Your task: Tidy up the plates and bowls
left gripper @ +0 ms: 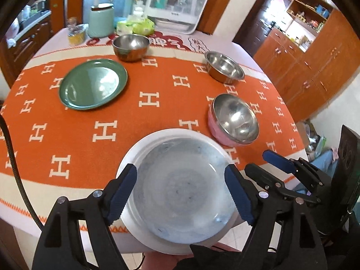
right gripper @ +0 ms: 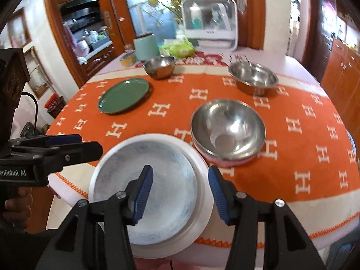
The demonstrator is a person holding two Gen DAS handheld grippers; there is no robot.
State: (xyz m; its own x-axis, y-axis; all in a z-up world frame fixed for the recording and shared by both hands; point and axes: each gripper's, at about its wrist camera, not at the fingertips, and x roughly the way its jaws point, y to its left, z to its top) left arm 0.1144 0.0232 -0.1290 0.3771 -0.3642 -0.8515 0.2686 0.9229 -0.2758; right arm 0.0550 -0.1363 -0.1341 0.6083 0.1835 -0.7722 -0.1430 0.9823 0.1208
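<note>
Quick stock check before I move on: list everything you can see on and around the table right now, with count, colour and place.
White plate: 1, white rim, blue-grey centre, near table edge.
Green plate: 1, green, far left.
Pink bowl: 1, steel inside, pink outside, right of white plate.
Steel bowls: 2, silver, far centre and far right.
Tablecloth: 1, orange with white H pattern.
Mint canister: 1, far edge.
White appliance: 1, far edge.
Left gripper: open, above white plate.
Right gripper: open, straddling the white plate's right rim.
</note>
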